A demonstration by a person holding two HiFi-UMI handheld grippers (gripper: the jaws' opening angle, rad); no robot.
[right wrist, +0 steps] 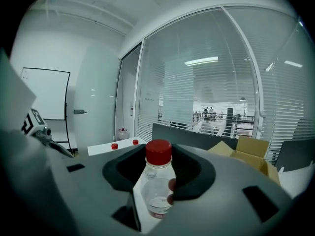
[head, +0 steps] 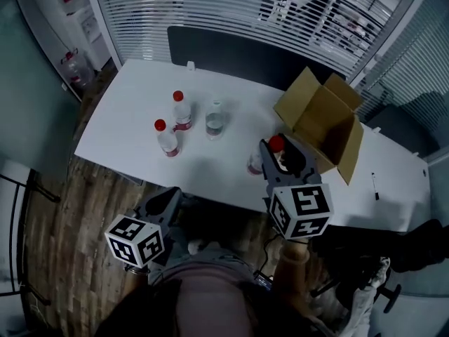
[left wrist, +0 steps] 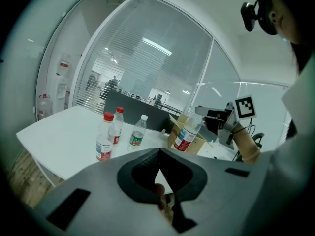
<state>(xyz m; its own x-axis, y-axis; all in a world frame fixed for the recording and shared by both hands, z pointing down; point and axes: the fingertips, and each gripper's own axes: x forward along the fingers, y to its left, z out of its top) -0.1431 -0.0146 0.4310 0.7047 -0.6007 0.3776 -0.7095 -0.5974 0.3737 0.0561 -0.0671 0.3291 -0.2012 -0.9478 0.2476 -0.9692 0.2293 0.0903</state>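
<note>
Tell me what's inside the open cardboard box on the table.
Head view: the cardboard box shows only bare brown cardboard inside. The right tongs and the red-capped bottle they hold cover its near-left edge, so anything low there is hidden.

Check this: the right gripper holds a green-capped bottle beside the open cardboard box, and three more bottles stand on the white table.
One thing is wrong: the cap is red, not green, as the right gripper view shows. The right gripper holds a red-capped bottle beside the open cardboard box, and three more bottles stand on the white table.
</note>
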